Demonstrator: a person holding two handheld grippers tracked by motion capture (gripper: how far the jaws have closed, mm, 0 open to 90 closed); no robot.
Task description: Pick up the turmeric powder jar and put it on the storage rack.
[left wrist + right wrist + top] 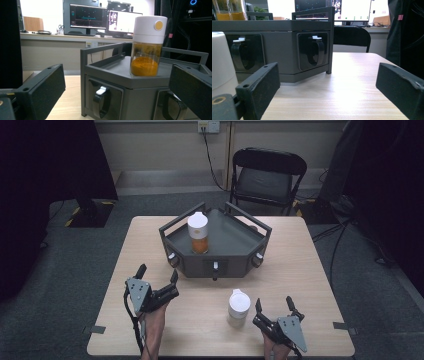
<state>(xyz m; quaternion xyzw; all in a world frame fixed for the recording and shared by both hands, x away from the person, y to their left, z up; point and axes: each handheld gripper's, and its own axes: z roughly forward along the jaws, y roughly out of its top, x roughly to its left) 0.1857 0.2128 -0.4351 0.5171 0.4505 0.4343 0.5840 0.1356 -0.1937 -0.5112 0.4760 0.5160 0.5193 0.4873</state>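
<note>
White jar [239, 306] stands near the table's [320, 285] front edge, just left of the gaping right tongs [274, 306]; left tongs [157, 273] gape too

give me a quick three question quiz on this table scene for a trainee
1. True or false: the jar with orange powder stands on top of the grey rack.
2. Which gripper is nearer the white-lidded jar on the table? A: left gripper B: right gripper
3. Fill in: both grippers have their jaws ____, with nothing between them.

Key: 1 true; 2 B; 3 open. In the left gripper view the powder jar sits on the rack's top tray; in the high view the other jar stands just beside the right gripper, apart from its jaws.
</note>
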